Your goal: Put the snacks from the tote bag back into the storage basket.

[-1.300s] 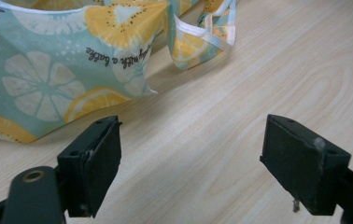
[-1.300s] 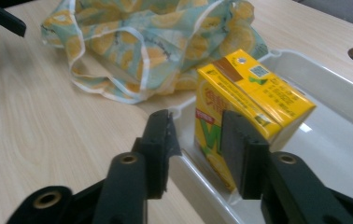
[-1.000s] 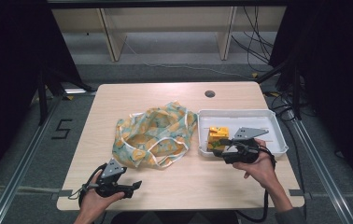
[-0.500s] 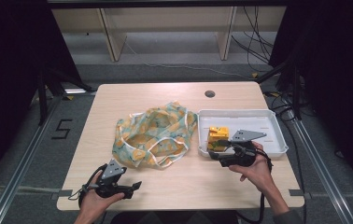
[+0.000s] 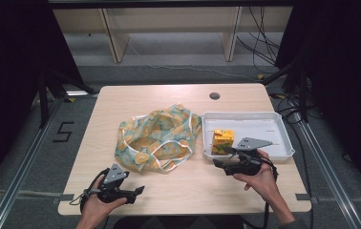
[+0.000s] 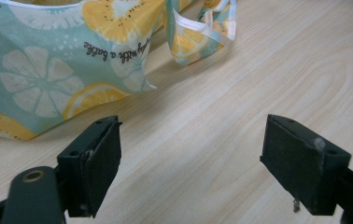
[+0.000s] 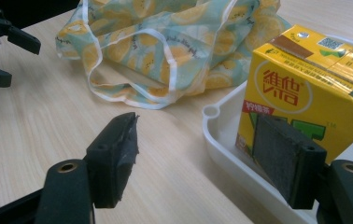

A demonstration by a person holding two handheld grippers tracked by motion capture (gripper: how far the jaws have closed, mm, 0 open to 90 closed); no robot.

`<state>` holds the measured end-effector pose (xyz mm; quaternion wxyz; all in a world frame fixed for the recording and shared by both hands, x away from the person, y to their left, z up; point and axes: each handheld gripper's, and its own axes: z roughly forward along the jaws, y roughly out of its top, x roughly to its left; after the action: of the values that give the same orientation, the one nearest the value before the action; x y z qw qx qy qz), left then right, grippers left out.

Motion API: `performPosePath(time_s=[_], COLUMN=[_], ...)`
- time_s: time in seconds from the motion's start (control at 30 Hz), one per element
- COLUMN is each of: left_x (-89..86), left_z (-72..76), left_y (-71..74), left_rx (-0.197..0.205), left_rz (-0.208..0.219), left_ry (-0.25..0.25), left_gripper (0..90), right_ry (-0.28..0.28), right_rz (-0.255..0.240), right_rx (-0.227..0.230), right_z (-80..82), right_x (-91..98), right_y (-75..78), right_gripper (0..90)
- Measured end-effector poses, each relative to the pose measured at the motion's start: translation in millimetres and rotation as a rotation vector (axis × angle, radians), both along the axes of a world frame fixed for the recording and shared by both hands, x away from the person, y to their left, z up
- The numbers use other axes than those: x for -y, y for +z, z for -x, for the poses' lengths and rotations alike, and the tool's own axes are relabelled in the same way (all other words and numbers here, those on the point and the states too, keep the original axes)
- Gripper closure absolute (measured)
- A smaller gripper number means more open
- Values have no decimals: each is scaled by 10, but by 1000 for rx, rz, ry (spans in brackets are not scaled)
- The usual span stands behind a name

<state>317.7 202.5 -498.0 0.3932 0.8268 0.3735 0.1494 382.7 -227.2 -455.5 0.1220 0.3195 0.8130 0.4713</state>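
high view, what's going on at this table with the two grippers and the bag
A person holds a gripper in each hand at a wooden table. The right gripper is open at the near left corner of a white tray, one of its jaws in front of a yellow drink carton standing there. The left gripper is open over bare table, near a lemon-print fabric bag lying crumpled at the centre. Nothing is gripped.

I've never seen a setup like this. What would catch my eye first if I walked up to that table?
Probably the crumpled cloth bag printed with lemon slices, lying mid-table. Next, the bright yellow drink carton standing in the left end of the white tray beside the bag. Then the black hand-held tools: the right gripper, open at the tray's near edge by the carton, and the left gripper, open over bare wood near the table's front edge.
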Motion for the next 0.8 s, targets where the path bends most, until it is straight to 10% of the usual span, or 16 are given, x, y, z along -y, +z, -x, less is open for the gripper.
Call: performPosePath(time_s=[0.8], left_x=[3], left_z=[16], left_y=[-6], left_rx=[-2], left_rz=[-15], left_ry=[0], left_gripper=[195], right_ry=[-34], right_rz=[44], right_rx=[-44], right_z=[257], right_x=[85], right_y=[-195], right_gripper=[256])
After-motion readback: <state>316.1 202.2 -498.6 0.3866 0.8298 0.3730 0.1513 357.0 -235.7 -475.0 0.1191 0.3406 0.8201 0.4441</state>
